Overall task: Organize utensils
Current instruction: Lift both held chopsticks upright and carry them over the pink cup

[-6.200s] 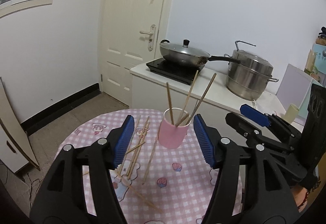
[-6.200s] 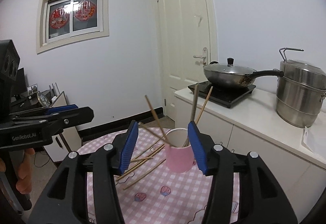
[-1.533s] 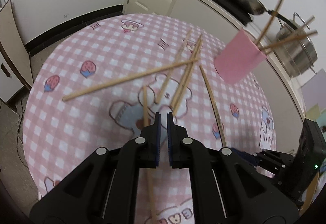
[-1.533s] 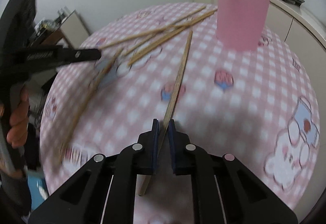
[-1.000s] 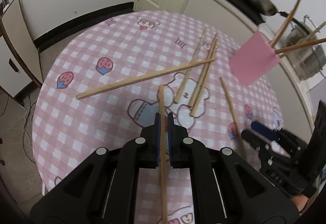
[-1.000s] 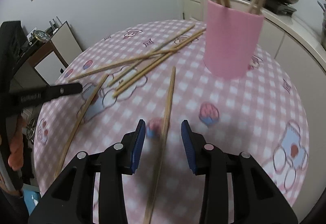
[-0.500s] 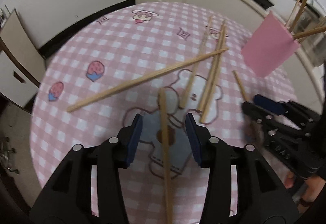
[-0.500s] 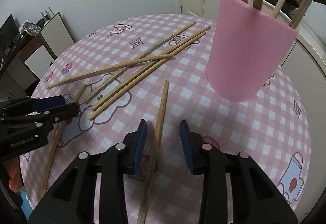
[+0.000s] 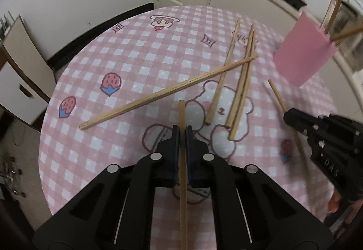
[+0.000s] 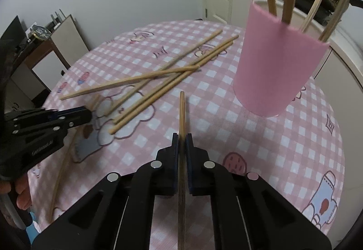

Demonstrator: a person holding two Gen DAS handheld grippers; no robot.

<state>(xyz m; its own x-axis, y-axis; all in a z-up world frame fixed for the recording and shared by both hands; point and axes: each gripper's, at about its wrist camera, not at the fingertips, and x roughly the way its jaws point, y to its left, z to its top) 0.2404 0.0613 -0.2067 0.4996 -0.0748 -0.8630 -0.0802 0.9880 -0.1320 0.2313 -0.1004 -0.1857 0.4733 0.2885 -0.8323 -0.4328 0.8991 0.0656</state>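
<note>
Pick-up step: each hand-held gripper, left (image 9: pixel 182 136) and right (image 10: pixel 182 138), pinches one chopstick (image 9: pixel 182 113) above the surface (image 9: pixel 140 50). Next, judged: carry both into the pink cup (image 10: pixel 276 63), tips aimed between sticks already inside.

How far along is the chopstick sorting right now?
Done: several chopsticks already stand in the pink cup. In hand: the left gripper has its jaws shut on one chopstick, and the right gripper is shut on another chopstick. Left: four loose chopsticks still lie crossed on the checked tablecloth.
</note>
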